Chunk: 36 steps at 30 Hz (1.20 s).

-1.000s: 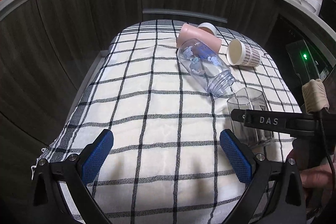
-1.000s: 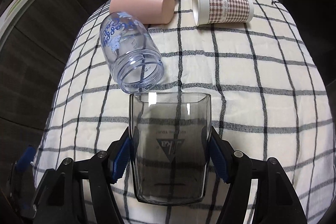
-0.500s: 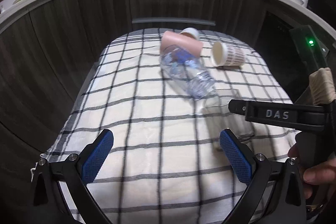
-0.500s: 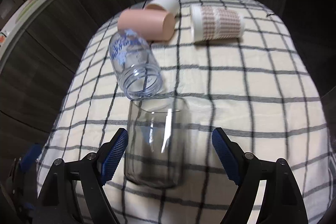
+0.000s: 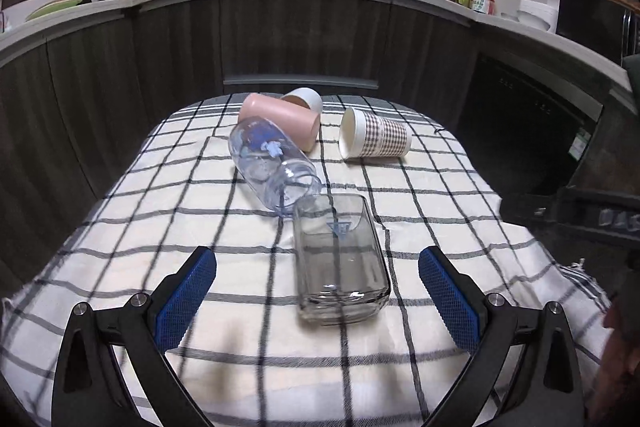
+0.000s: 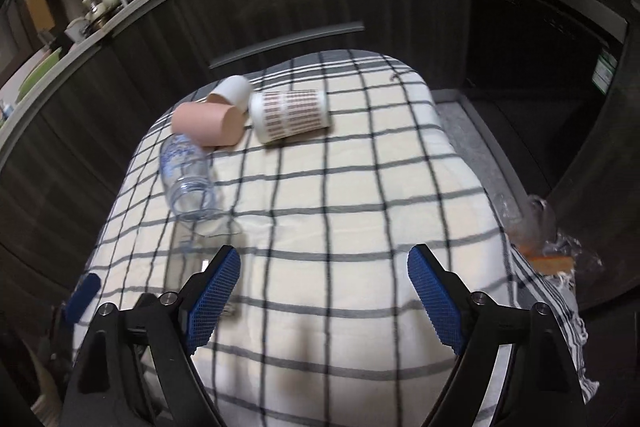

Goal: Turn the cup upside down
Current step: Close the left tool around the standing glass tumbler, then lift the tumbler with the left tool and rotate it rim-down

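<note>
Since one second earlier, the right gripper point(image 6: 324, 291) has been opened and drawn back from the clear square cup point(image 5: 340, 259), which was then clamped between its pads; the cup now lies released on the checked cloth point(image 5: 440, 195). Both grippers are seen wide open and holding nothing. In the left wrist view the cup is found ahead of the left gripper point(image 5: 318, 291), between the two fingers though nearer the right one, touching neither. It lies on its side, thick base toward the fingers and mouth away, against or just beside the neck of the clear bottle point(image 5: 272, 167).

The cup is judged rigid, smooth-walled and likely slippery, breakable if dropped, and heaviest at the base. A hold across two opposite flat walls near mid-length is advised.

From the right wrist view the cup is largely hidden behind the left finger, only faint glints being made out. Contact between cup mouth and bottle cannot be confirmed. Whether the flip counts as done cannot be settled.
</note>
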Available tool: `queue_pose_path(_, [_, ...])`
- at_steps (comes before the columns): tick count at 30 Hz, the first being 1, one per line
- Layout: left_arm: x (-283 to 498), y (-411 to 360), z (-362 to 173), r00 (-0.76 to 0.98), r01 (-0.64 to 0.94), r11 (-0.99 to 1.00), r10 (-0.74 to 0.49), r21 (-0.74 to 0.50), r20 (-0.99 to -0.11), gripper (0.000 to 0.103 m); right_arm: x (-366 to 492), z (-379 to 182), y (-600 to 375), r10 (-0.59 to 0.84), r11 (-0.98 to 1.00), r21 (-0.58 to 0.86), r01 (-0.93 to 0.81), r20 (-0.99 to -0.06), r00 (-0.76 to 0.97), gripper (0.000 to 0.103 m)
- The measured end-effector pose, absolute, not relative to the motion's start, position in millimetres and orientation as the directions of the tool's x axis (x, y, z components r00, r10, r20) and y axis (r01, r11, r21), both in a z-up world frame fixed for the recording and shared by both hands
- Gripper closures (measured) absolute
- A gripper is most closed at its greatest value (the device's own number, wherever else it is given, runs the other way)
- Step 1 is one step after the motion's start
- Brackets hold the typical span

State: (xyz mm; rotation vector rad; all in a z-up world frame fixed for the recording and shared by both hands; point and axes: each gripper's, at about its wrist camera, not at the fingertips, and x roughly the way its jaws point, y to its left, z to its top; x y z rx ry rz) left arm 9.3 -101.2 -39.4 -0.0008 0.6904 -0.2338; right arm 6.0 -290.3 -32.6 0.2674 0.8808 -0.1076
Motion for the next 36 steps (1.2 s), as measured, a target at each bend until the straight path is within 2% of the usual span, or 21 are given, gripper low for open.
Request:
queue_pose_path(7, [5.0,-120.6,-54.2,0.788,0.216,0.976,-0.192,-0.029,-0.585,0.0,-1.0,-51.2,-316.2,0.021,0.935,0.233,0.268,-0.79,0.613,0.017])
queue_pose_path(20, [18.0,-131.2,-92.7,0.756,0.195,0.98,-0.169,-0.029,-0.632,0.006,2.6,-84.7,-328.5,0.086,0.894,0.311,0.324,-0.827,0.556,0.017])
queue_pose_path(23, [20.8,-130.2,-96.6,0.752,0.182,0.983,-0.16,-0.032,-0.639,0.01,4.6,-92.4,-333.6,0.102,0.879,0.329,0.345,-0.836,0.539,0.017])
queue_pose_path(27, [26.4,-129.2,-104.9,0.735,0.166,0.985,-0.149,-0.038,-0.661,0.034,7.1,-98.1,-335.6,0.113,0.871,0.338,0.357,-0.844,0.524,0.017])
queue_pose_path(36, [25.8,-129.7,-104.8,0.739,0.174,0.984,-0.151,-0.03,-0.657,0.036,12.4,-108.9,-337.4,0.127,0.864,0.341,0.369,-0.859,0.496,0.017])
